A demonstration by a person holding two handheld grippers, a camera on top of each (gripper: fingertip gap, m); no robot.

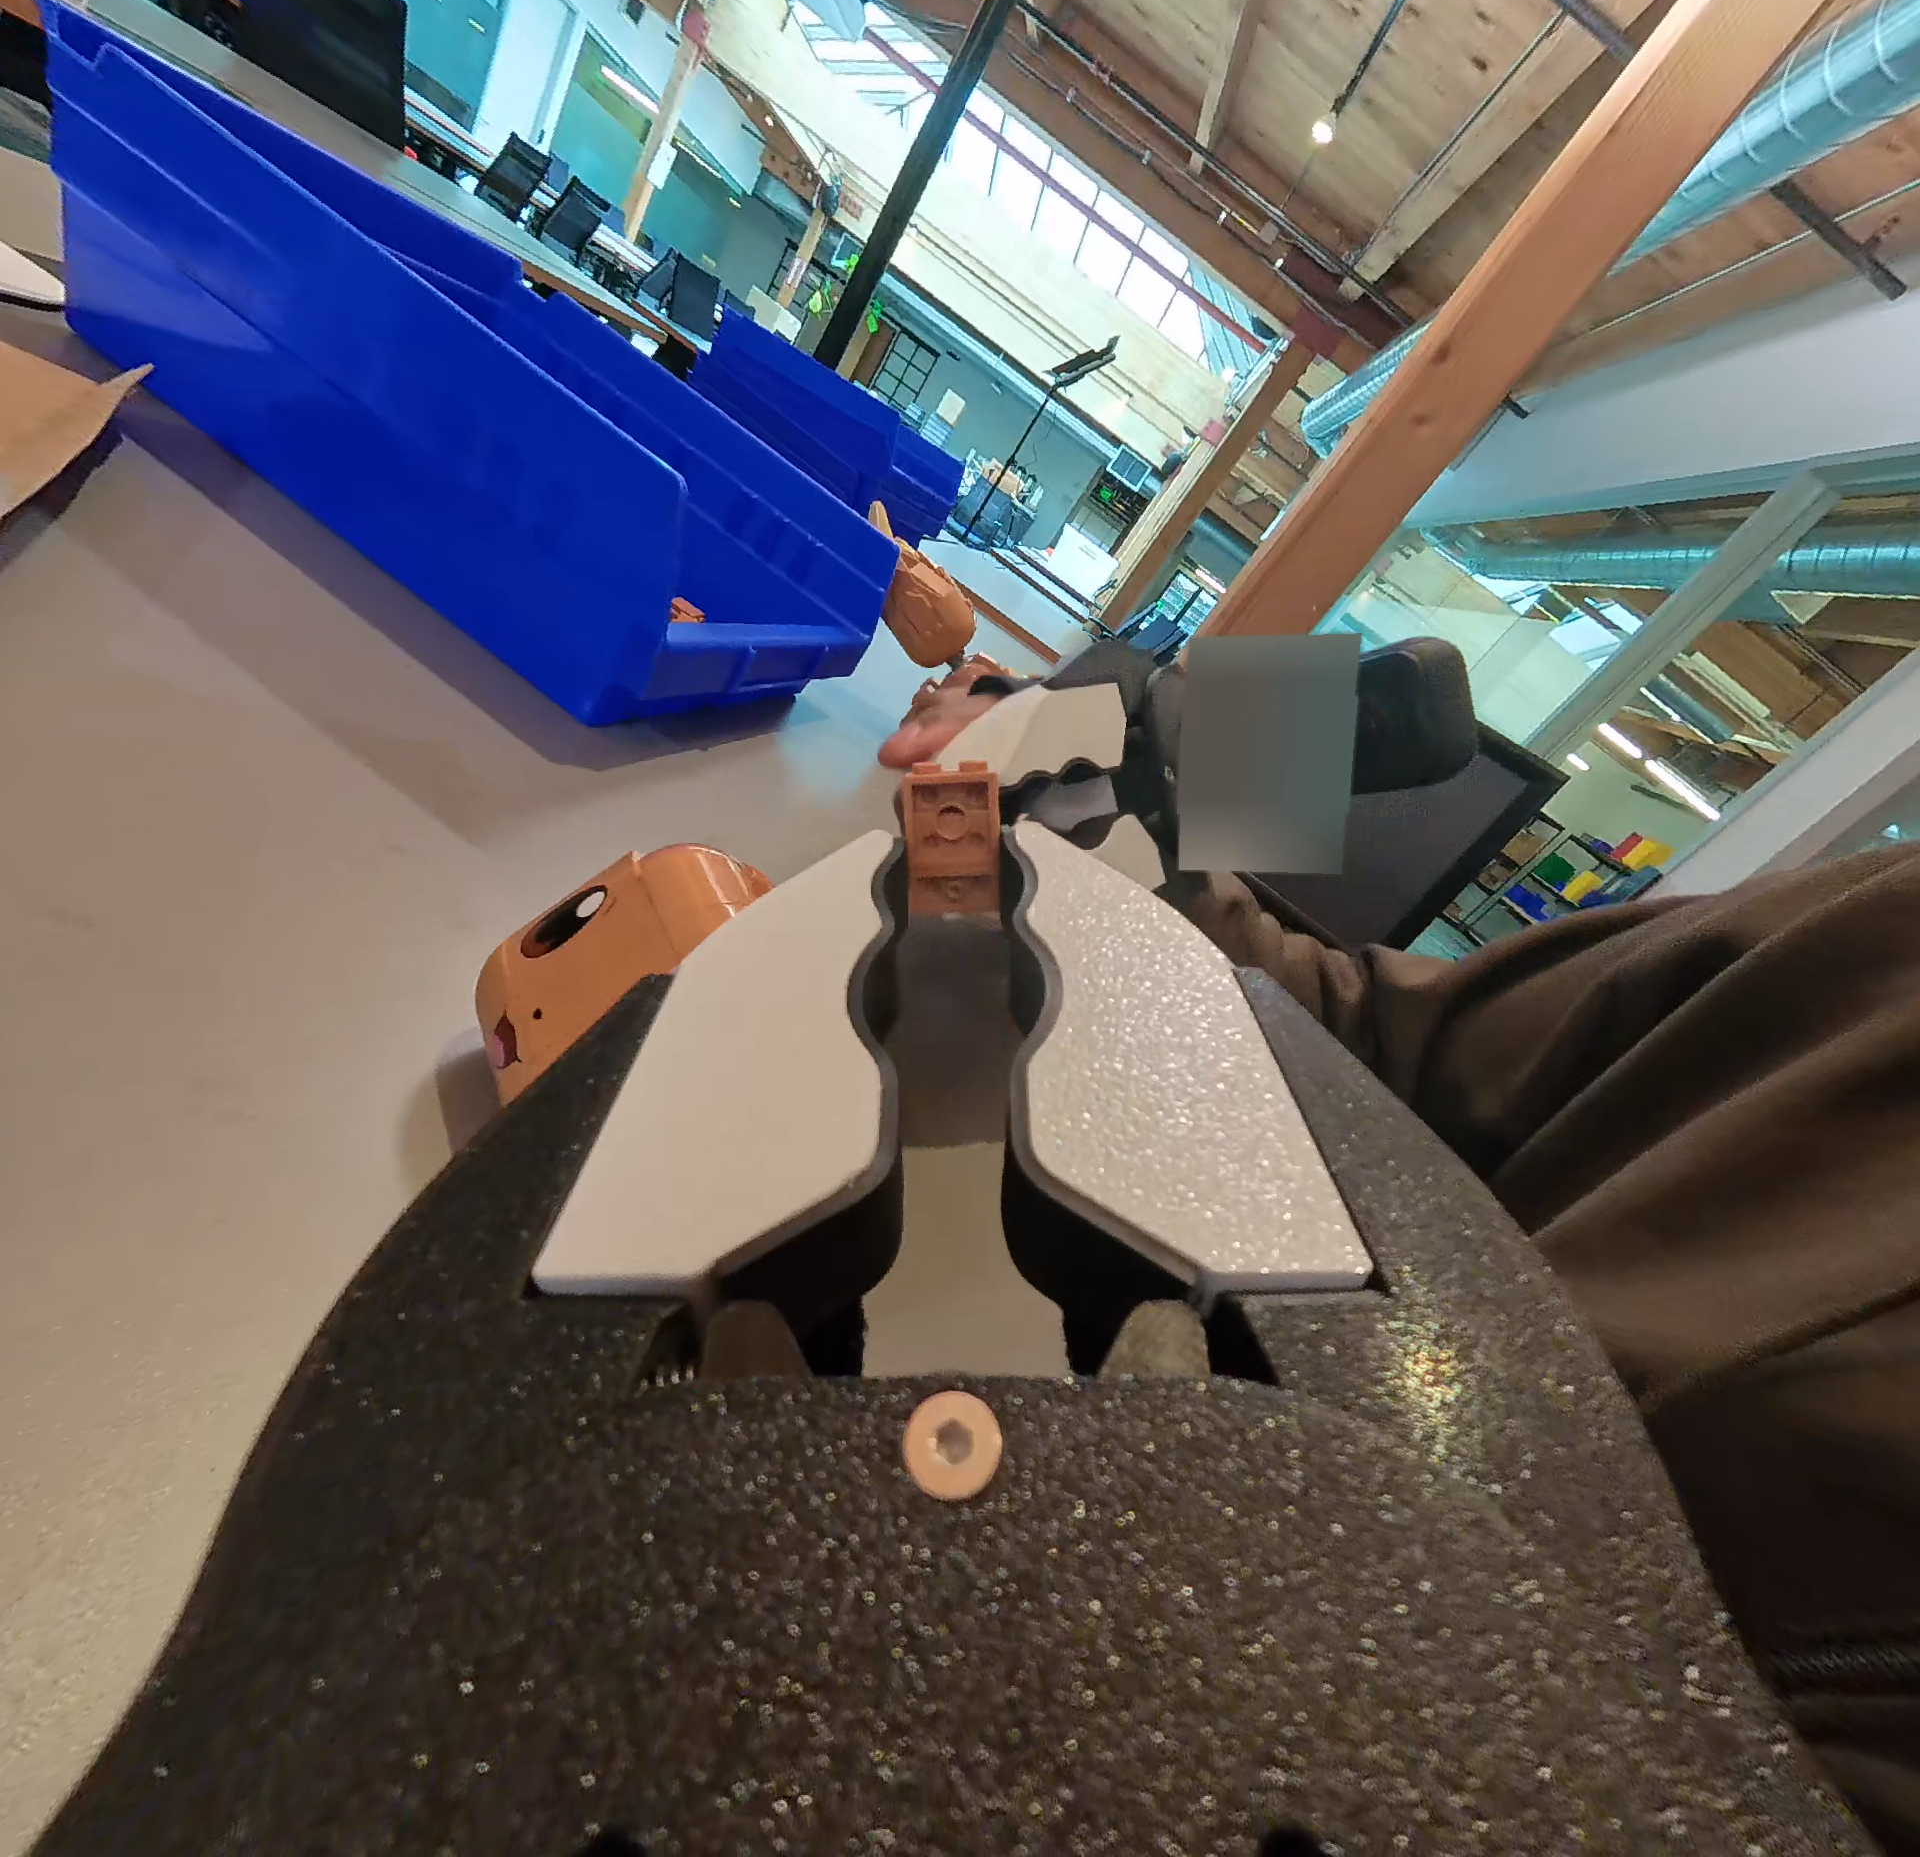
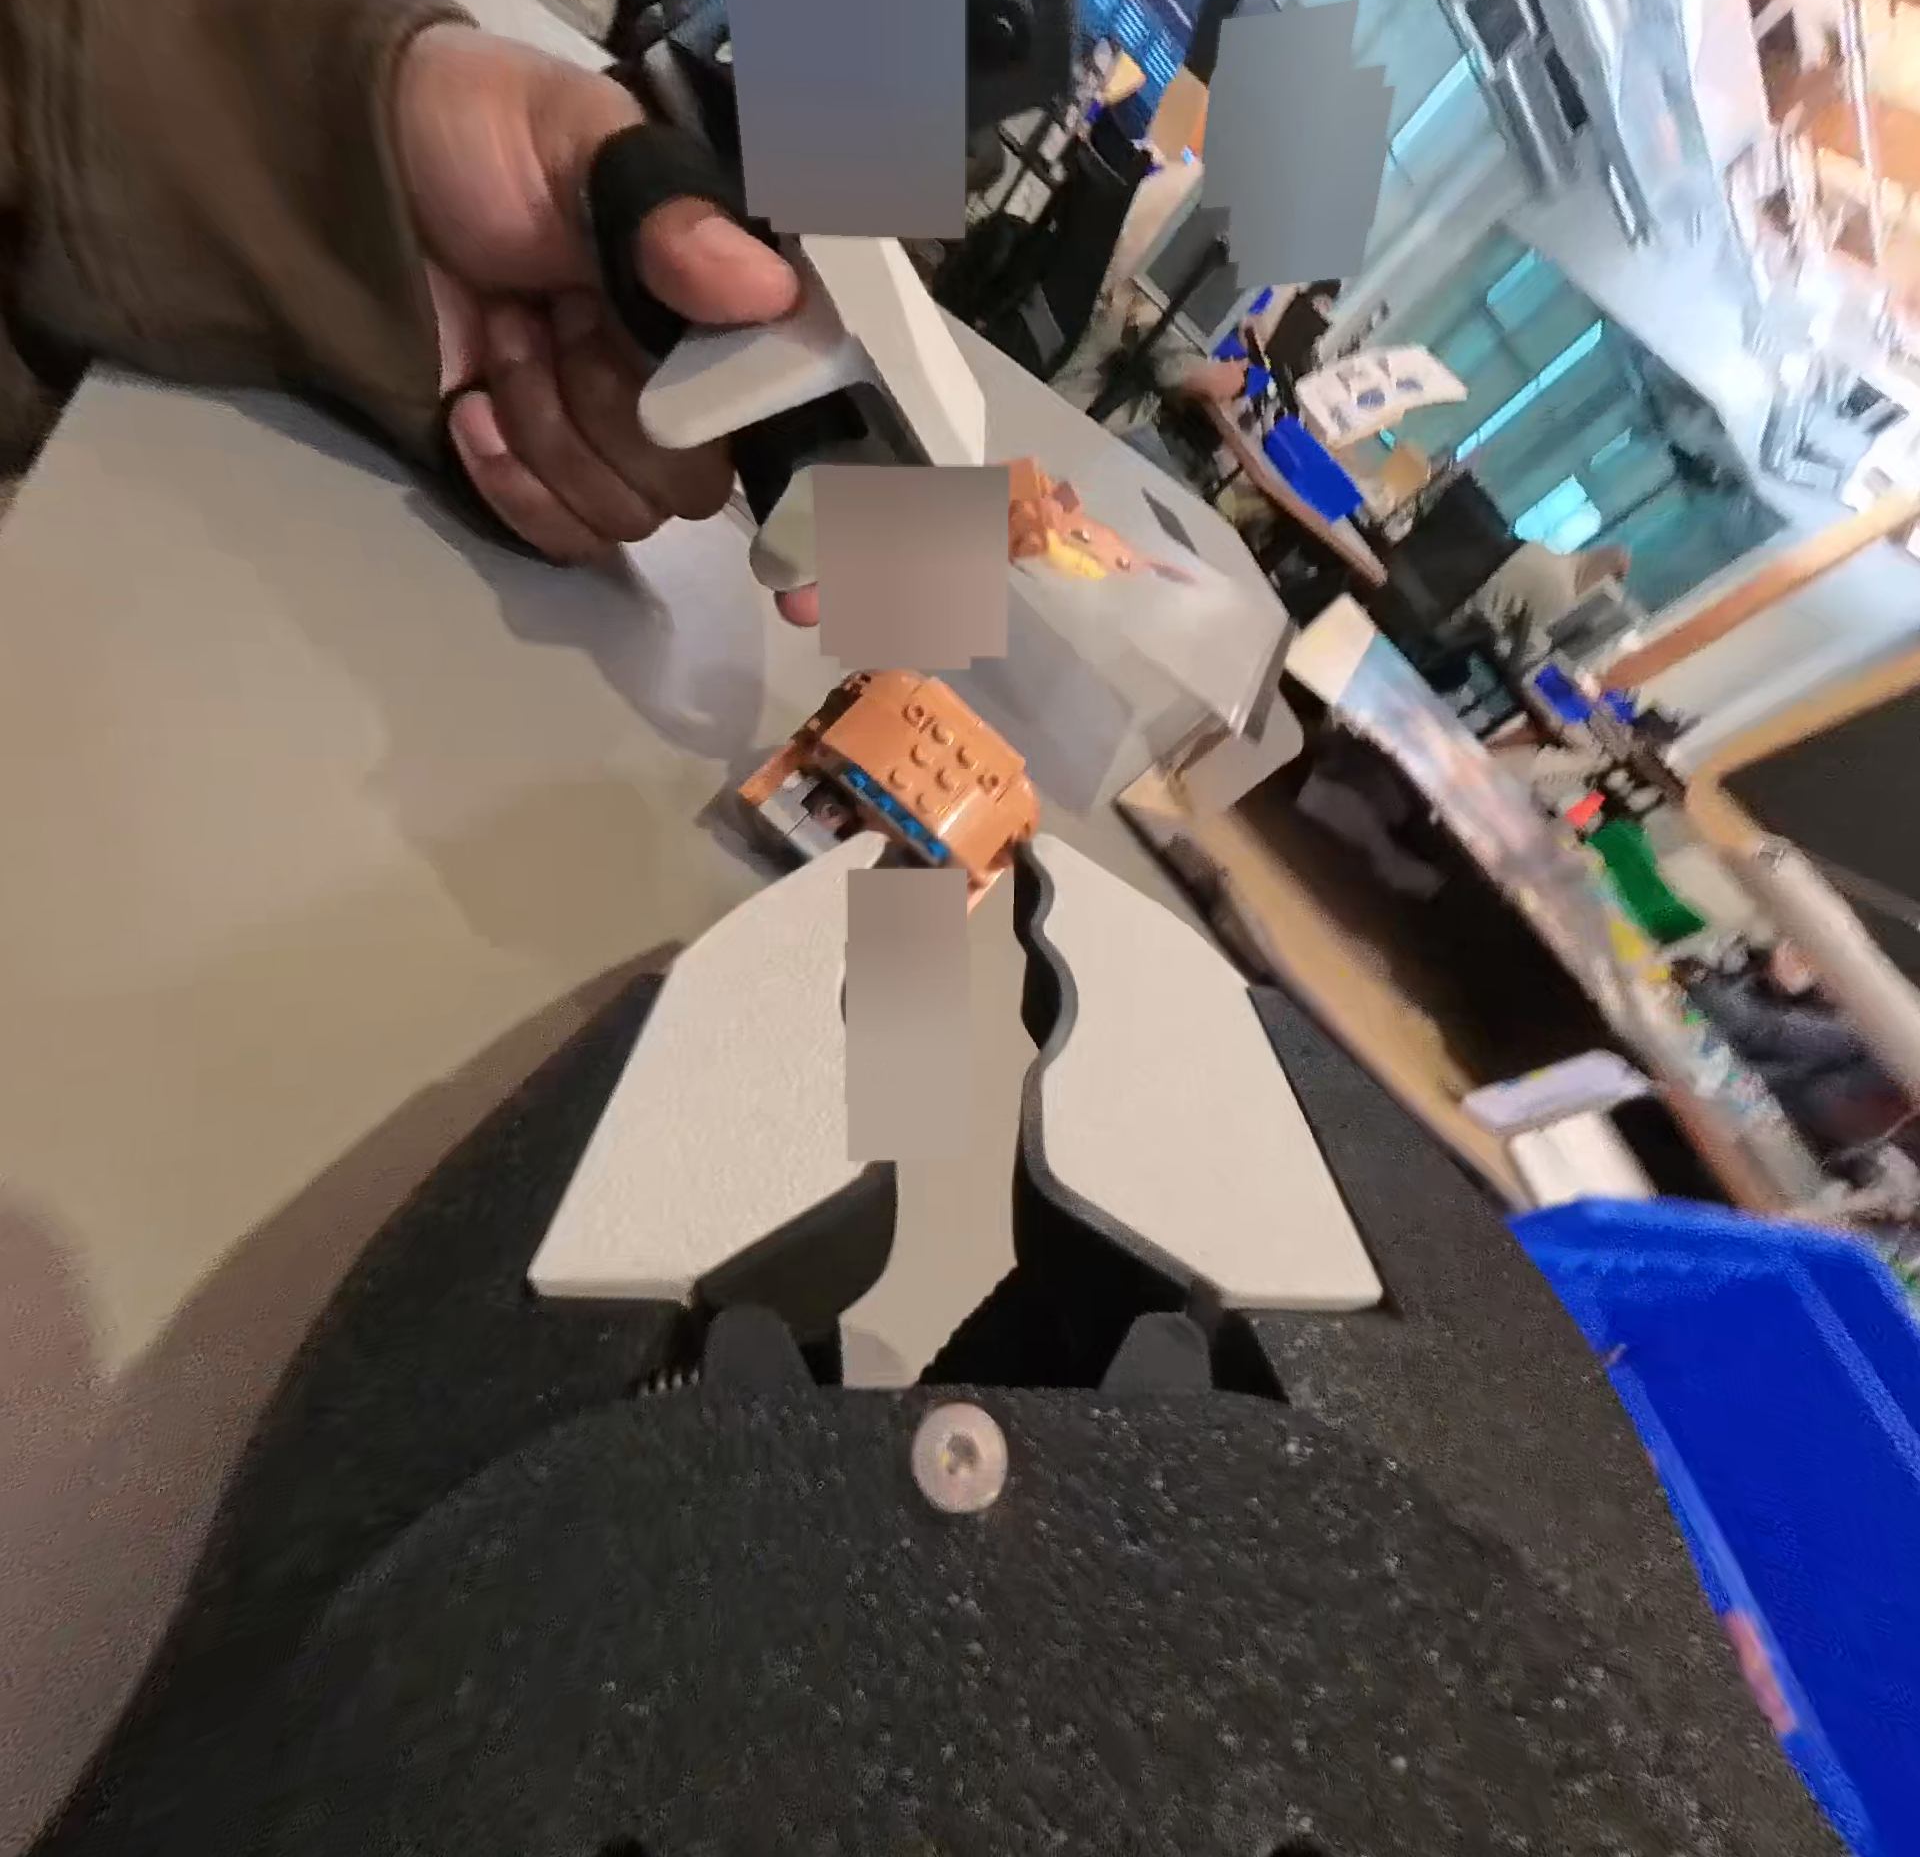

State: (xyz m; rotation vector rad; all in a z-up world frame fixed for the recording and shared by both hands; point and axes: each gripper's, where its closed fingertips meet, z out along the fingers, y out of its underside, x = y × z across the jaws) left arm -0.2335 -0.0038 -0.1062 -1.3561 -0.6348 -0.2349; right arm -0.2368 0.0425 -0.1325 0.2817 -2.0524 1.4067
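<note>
Pinching a brown brick (image 1: 951, 836), left hand-held gripper (image 1: 951, 851) half hides toy head (image 1: 592, 950)

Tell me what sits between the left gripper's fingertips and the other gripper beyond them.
In the left wrist view, only the small brown brick clamped in the left gripper; just past it comes the right gripper.

Two grippers (image 1: 948, 862) (image 2: 951, 851). Blue bins (image 1: 436, 425): two, the second (image 1: 821, 405) at 12 o'clock. Tan brick builds: four, namely brick (image 1: 948, 839), head (image 1: 592, 934), ear piece (image 1: 930, 607), studded body (image 2: 935, 768). One cardboard flap (image 1: 52, 425).
</note>
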